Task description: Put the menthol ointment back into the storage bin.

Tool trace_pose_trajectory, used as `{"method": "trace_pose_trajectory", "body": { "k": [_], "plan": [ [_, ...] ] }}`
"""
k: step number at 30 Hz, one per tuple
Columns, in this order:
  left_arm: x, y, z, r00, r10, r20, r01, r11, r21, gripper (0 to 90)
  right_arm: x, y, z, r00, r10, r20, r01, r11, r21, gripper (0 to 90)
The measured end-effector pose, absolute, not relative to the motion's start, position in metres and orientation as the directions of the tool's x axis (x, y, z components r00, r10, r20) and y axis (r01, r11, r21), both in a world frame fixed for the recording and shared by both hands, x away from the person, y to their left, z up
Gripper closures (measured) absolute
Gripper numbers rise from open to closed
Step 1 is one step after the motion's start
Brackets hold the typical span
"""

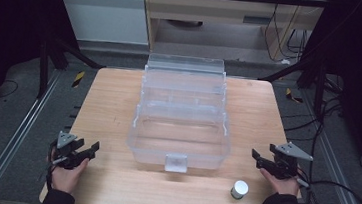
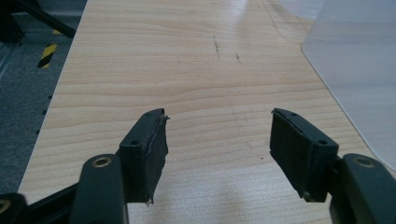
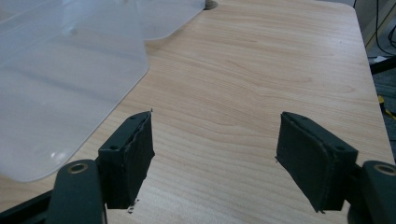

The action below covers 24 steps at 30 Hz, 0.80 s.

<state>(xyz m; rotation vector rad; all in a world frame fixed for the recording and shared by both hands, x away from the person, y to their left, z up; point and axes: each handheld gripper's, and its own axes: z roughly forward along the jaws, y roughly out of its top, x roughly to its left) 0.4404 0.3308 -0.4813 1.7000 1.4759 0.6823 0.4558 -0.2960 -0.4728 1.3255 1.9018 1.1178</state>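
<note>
Wood-grain table [image 1: 119, 101] seen from the high view, with a clear plastic organiser box [image 1: 180, 127] standing at its middle, lid thrown back toward the far edge and stepped trays showing inside. A small square latch [image 1: 176, 163] sits on the near wall of the box. Near the front right of the table stands a small white-capped jar [image 1: 239, 189], well apart from the box and just inboard of the person's right hand [image 1: 281, 183]. That hand holds the right gripper [image 1: 263, 159] at the right edge of the table, jaws pointing left toward the box and spread apart with nothing between them. The left hand [image 1: 68, 171] holds the left gripper [image 1: 89, 149] at the front left corner, jaws likewise spread and empty, aimed toward the box. Dark sleeves come in from the bottom edge. Grey floor, a metal rail and black cables surround the table.

Left gripper view: the two black padded jaws rise from the bottom, released and wide apart, bare tabletop between them [image 2: 217, 140]. The frosted corner of the clear box [image 2: 359, 70] lies at the upper right, apart from the jaws. Grey floor with a yellow-and-black striped marker [image 2: 46, 53] shows past the table's left edge.

Right gripper view: its jaws also stand wide open over bare wood [image 3: 215, 140], gripping nothing. The clear box's rounded wall [image 3: 65, 79] takes the upper left, near the left-hand jaw but not touching it
</note>
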Motion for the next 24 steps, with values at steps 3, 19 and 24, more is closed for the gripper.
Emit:
{"method": "trace_pose_trajectory", "body": {
  "k": [3,19,24],
  "plan": [
    [0.441,0.331,-0.482,0.18,0.98,-0.083,0.571,-0.035,0.82,38.4,0.454,-0.294,-0.471,-0.384,0.923,-0.001,0.467,0.195,0.862,30.8],
    [0.441,0.331,-0.483,0.187,0.981,-0.056,0.578,-0.064,0.813,37.1,0.453,-0.273,-0.432,-0.521,0.853,-0.04,0.48,0.332,0.812,32.8],
    [0.442,0.331,-0.485,0.192,0.98,-0.047,0.585,-0.076,0.808,36.4,0.454,-0.268,-0.419,-0.562,0.825,-0.055,0.486,0.383,0.786,31.4]
  ]
}}
